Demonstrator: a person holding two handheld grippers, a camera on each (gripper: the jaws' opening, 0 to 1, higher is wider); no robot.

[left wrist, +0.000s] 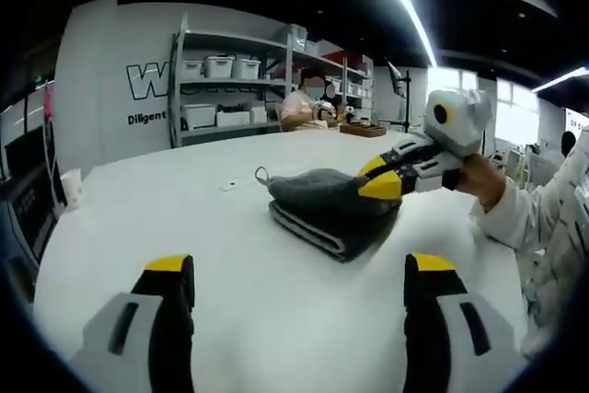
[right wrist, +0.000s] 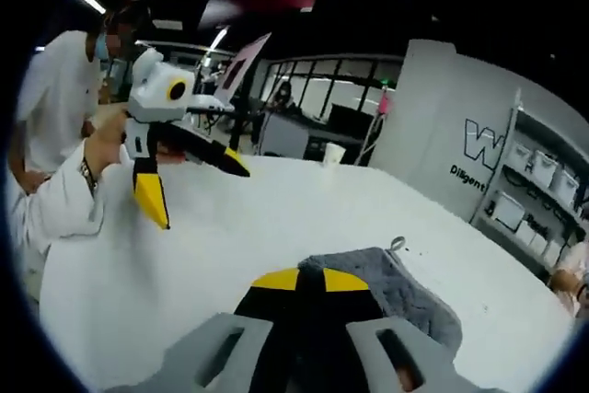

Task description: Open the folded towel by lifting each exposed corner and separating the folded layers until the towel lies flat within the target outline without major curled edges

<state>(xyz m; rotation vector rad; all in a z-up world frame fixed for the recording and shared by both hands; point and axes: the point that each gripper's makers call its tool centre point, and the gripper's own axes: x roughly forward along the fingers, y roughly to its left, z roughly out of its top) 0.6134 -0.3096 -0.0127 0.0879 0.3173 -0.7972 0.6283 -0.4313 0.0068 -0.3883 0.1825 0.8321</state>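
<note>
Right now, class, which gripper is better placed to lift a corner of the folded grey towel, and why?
The right gripper. Its yellow-tipped jaws look closed at the edge of the folded grey terry towel on the white table, while the left gripper hangs open, apart from the towel.

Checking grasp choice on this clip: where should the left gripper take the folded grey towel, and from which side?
Probably the towel's top layer at the open, stacked edge facing the left gripper, coming in low over the white table. The layers show as separate bands there. The right gripper looks closed at the far corner, so the near edge is free.
</note>
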